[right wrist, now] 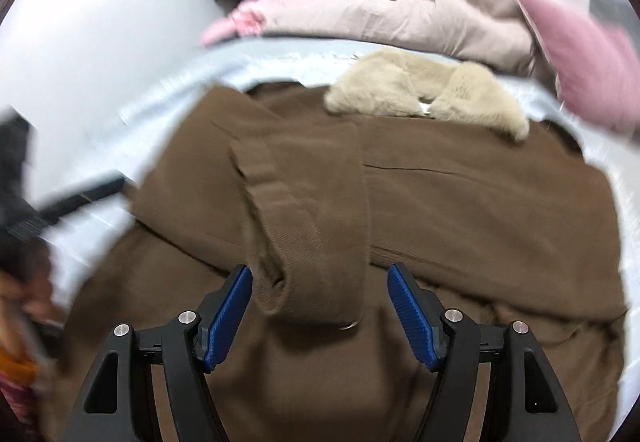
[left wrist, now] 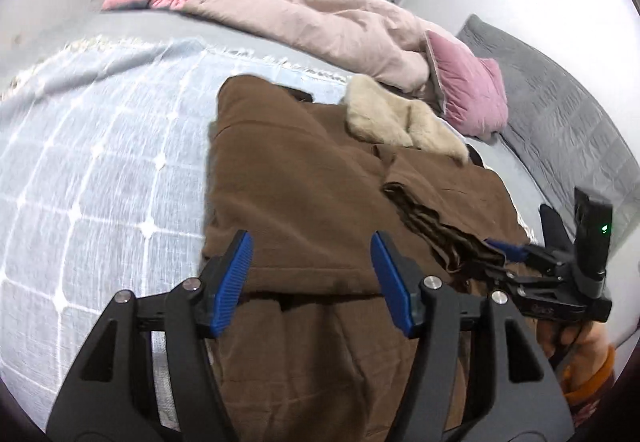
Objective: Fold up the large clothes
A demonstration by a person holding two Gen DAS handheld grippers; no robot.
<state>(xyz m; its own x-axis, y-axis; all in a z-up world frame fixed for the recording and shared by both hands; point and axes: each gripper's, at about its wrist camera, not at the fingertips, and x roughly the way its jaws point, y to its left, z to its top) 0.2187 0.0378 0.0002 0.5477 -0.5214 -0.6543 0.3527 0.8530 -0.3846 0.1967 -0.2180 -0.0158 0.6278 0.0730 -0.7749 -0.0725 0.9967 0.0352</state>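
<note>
At centre frame on the bed (left wrist: 80, 146), a brown coat (left wrist: 304, 178) with beige fur collar (right wrist: 424, 94) lies partly folded, one sleeve (right wrist: 308, 226) across its front. Left hand-held gripper (left wrist: 312, 282) and right hand-held gripper (right wrist: 320, 314) hover above it, jaws apart, holding nothing. Pink bedding (left wrist: 320, 18) lies at upper frame.

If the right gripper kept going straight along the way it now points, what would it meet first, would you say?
Most likely the folded-over sleeve of the brown coat, which lies directly ahead between the open pads of the right gripper. How far off it is remains unclear in this blurred fisheye view.
</note>
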